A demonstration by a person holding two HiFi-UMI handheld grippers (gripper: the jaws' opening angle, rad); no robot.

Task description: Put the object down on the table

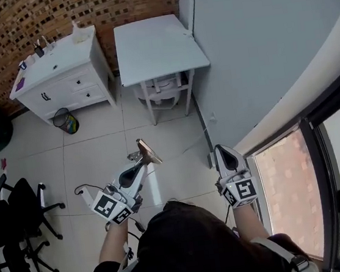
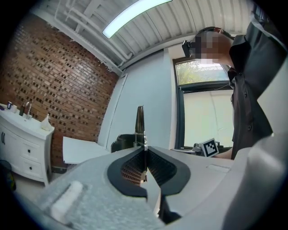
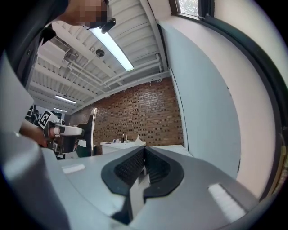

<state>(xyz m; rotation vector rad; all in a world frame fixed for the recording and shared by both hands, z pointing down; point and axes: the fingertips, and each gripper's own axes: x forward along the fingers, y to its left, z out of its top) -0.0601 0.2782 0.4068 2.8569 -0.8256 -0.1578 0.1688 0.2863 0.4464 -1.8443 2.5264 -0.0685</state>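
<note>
Flat thin object [image 1: 145,151] clamped in left tongs [image 1: 138,163], right tongs [image 1: 221,150] pressed together empty, white table [image 1: 158,46] ahead

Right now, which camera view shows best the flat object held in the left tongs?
The head view: there the flat object shows its broad brownish face, above the left tongs. The left gripper view gives only its thin edge, pinched in the shut tongs. The right gripper view shows it small, far left.
</note>
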